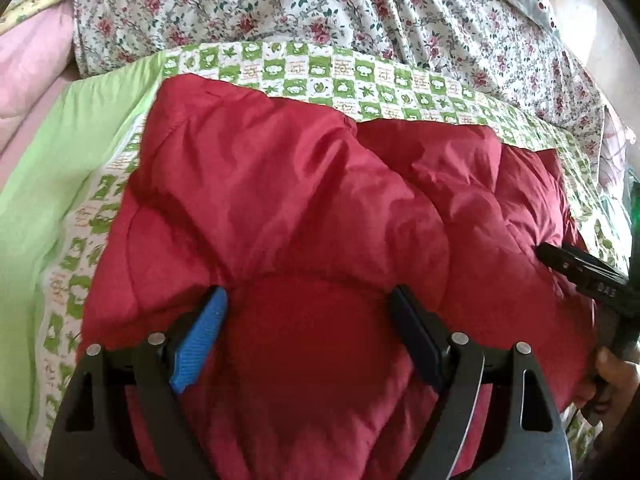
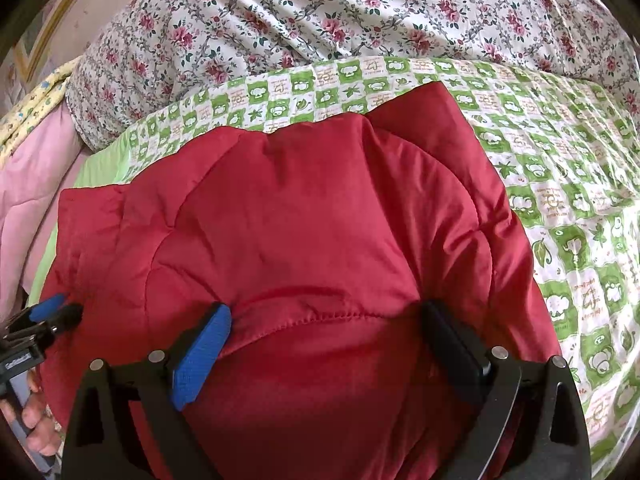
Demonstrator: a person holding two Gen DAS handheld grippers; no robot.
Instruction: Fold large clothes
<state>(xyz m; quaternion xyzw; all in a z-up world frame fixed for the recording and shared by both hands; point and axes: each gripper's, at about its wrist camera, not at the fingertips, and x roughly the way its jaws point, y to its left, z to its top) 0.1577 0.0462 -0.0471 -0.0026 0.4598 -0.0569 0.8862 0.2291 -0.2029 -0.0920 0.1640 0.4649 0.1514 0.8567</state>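
Observation:
A puffy red quilted jacket (image 1: 300, 184) (image 2: 300, 208) lies bunched and folded on a green-and-white patterned sheet (image 1: 340, 72) (image 2: 560, 160). My left gripper (image 1: 308, 294) is open wide and pushed down onto the jacket's near part, and the padding bulges up between its blue and black fingers. My right gripper (image 2: 326, 308) stands the same way further right, open wide over a stitched seam. Each gripper shows at the edge of the other view: the right one's fingers (image 1: 560, 258) rest on the jacket's right side, the left one's fingers (image 2: 60, 310) on its left side.
A rose-patterned quilt (image 1: 320, 0) (image 2: 320, 8) is heaped behind the sheet. A pink blanket (image 1: 32, 60) (image 2: 40, 168) and a plain light-green cloth (image 1: 60, 152) lie to the left. A person's hand (image 2: 36, 420) holds the left gripper's handle.

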